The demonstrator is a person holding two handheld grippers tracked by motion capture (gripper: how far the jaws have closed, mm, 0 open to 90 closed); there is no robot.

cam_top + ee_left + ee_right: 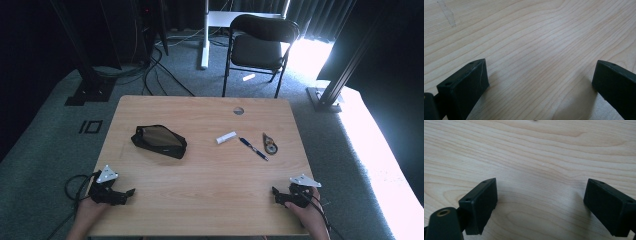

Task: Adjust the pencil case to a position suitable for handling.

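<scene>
A black pouch [159, 141] lies on the left half of the wooden table [210, 175]. To its right lie a small white tube [226, 137], a blue pen [253, 148] and a small brown-and-black tool [270, 143]. My left gripper [129, 194] rests near the front left corner, held by a hand. In the left gripper view the left gripper [540, 75] is open over bare wood. My right gripper [276, 193] rests near the front right corner. The right gripper [540, 195] is open too, with nothing between its jaws.
A round cable hole [238, 110] sits near the table's far edge. Behind the table stand a black folding chair [260, 45], a white desk leg [204, 35] and black frame posts [90, 75]. Cables lie on the grey carpet at the back left.
</scene>
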